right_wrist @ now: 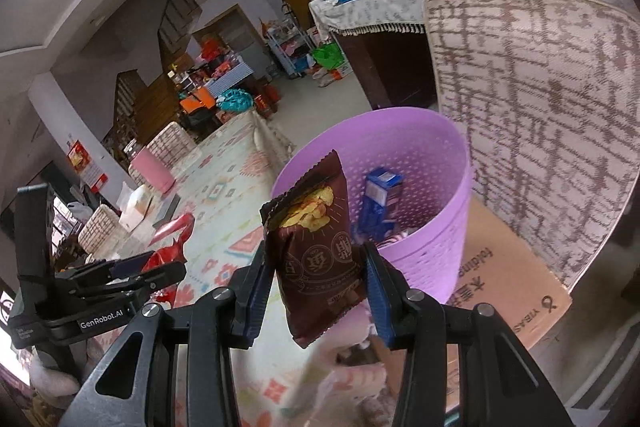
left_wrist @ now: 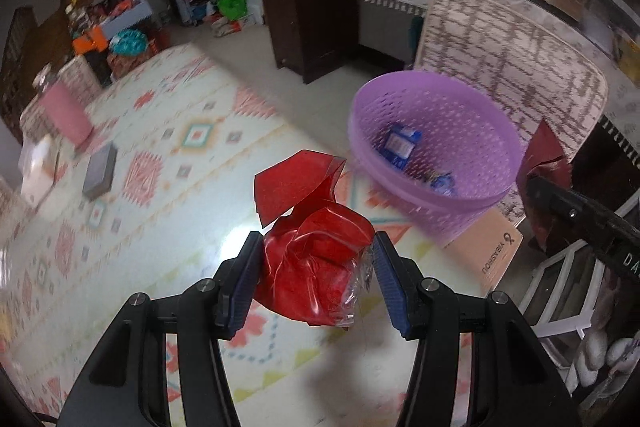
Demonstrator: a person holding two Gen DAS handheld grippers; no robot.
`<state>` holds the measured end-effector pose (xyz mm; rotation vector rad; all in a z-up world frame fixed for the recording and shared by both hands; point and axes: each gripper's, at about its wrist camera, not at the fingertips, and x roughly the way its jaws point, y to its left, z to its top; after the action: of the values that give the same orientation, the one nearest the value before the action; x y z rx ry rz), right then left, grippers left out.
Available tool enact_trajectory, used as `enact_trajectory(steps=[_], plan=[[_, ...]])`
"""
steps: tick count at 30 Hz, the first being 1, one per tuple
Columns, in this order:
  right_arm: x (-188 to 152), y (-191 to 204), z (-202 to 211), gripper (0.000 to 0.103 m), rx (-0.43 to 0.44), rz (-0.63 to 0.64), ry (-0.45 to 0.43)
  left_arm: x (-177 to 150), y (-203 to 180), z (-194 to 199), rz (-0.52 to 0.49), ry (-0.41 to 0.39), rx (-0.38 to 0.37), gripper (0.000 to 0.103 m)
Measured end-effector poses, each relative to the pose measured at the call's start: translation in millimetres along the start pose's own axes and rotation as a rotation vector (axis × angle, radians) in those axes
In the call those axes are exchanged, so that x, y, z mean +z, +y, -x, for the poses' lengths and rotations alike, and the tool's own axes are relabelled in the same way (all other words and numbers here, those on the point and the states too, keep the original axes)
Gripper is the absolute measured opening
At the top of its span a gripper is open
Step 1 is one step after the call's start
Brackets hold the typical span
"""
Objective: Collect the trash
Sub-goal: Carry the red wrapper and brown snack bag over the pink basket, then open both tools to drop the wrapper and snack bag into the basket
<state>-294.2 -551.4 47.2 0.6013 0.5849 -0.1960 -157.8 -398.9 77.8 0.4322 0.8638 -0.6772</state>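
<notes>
Left hand-held gripper (left_wrist: 318, 265): jaws part-way closed and pressing from both sides on a crumpled red plastic wrapper (left_wrist: 316, 247), which bulges up above the blue pads with a loose flap and a clear torn edge hanging at the lower right. No legible print on it. From this gripper the purple perforated basket (left_wrist: 436, 147) lies ahead and to the right, its open mouth tilted toward the camera, close but not yet under the wrapper. Blue packets (left_wrist: 404, 143) already lie inside. Moving right: the basket stands on a flat cardboard box (left_wrist: 494, 255) printed "YEASHOU", beside a patterned upright cushion (left_wrist: 520, 67). Right hand-held gripper (right_wrist: 316, 281): jaws likewise part-way closed, clamping a dark brown chip bag (right_wrist: 316, 247) across its width. Bag's long axis runs upright between the pads, serrated top edge uppermost, potato-chip picture and round Chinese-character seals facing the camera; characters too distorted to read with confidence. From this gripper the basket (right_wrist: 440, 211) sits directly ahead, rim just behind the bag's top. Judgement: right gripper is the nearer to the opening; it needs only a short forward reach, the left a reach forward and rightward. Other gripper's body reads "GenRobot.AI"; the box also shows "folding".
</notes>
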Motion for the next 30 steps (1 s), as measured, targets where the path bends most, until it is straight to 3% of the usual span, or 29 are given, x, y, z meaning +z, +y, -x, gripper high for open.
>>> enact_trajectory(steps=[14, 21, 30], plan=[[17, -22, 9, 0.048, 0.006, -0.034, -0.033, 60, -34, -2, -0.074, -0.087, -0.015, 0.054], [38, -23, 4, 0.048, 0.009, -0.033, -0.063, 79, -42, -14, -0.092, -0.090, -0.022, 0.054], [60, -28, -6, 0.048, -0.018, -0.043, -0.074, 98, -45, -44, -0.065, -0.059, -0.085, 0.054]])
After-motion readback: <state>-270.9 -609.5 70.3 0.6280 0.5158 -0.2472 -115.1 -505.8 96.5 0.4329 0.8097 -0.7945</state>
